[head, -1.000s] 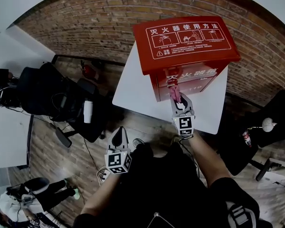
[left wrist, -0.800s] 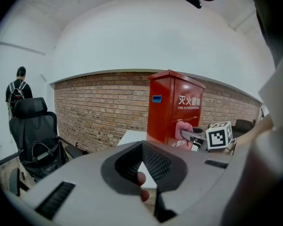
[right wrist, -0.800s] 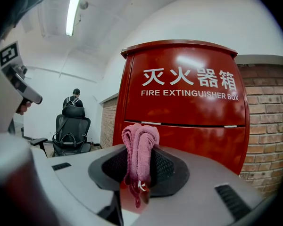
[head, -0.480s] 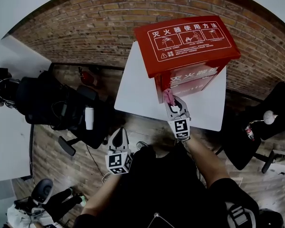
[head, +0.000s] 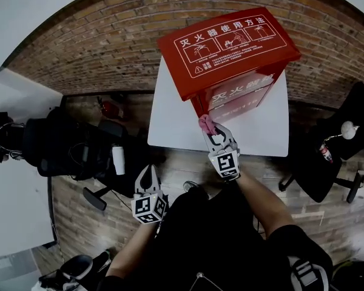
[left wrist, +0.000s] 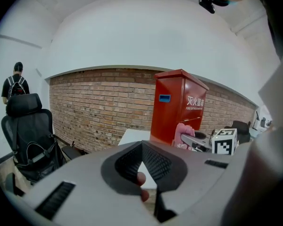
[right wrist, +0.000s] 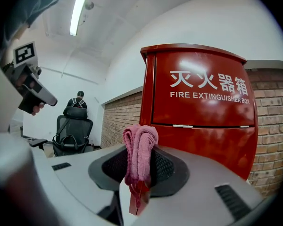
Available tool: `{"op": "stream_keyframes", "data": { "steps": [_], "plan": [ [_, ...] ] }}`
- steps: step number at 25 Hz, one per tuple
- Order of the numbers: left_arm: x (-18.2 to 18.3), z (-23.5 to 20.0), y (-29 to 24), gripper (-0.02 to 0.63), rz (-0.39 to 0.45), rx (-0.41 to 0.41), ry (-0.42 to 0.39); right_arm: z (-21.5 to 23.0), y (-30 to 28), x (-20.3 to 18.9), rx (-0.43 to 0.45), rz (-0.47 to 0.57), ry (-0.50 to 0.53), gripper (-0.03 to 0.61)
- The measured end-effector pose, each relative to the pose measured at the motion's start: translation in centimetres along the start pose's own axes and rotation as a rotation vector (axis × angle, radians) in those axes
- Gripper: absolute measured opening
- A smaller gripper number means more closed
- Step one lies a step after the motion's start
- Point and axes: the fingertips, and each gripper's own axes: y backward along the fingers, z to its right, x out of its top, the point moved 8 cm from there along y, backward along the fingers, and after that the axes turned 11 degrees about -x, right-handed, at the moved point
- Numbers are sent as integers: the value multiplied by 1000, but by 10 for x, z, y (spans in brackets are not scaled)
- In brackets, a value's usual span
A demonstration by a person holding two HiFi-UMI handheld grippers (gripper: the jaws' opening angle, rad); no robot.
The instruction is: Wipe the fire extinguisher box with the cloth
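The red fire extinguisher box [head: 230, 47] stands on a white table [head: 176, 114] against the brick wall. My right gripper [head: 213, 137] is shut on a folded pink cloth [head: 204, 124], which is held up at the box's lower front, near its left corner. In the right gripper view the cloth [right wrist: 139, 142] sticks up between the jaws, with the box front [right wrist: 203, 112] just behind it. My left gripper [head: 148, 183] hangs low off the table's near edge, shut and holding nothing. From the left gripper view the box [left wrist: 177, 107] and cloth [left wrist: 182, 132] lie ahead to the right.
Black office chairs [head: 67, 144] stand on the floor to the left, and another chair [head: 327, 162] to the right of the table. A small red extinguisher [head: 111, 108] sits by the brick wall [head: 91, 59]. A person [left wrist: 16, 84] stands far off at the left.
My right gripper has carried the pink cloth leftward along the box's lower front toward its left corner. The left gripper has stayed low near my body.
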Motion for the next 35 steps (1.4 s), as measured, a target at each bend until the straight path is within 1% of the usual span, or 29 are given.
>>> {"op": "stream_keyframes", "data": {
  "steps": [3,4,8,13,17,21,26,31,35],
  "plan": [
    [1,-5,-2,28,-3,-11,4,-9,1,0,7,5,42,110],
    [1,-6,-2,28,-3,-17,4,-11,1,-1,0,4,42,110],
    [0,-11,-4,28,-9,-51,-8,-15,0,-8,-34,2,8,110],
    [-5,-25,0,28,-23,-73,-22,-18,-1,-29,-90,-55,-58,110],
    [-10,-41,7,28,-30,-76,-24,-23,-3,-46,-120,-76,-74,110],
    [-19,-60,15,28,-39,-69,-24,-27,-4,-53,-144,-55,-70,110],
    [-27,-81,25,28,-43,-36,10,-27,-4,-55,-162,-37,-56,110],
    [-31,-79,23,28,-31,-16,27,-19,-5,-57,-152,-36,-52,111],
    [-31,-61,22,28,-25,-21,35,-11,-4,-59,-127,-48,-41,112]
  ]
}}
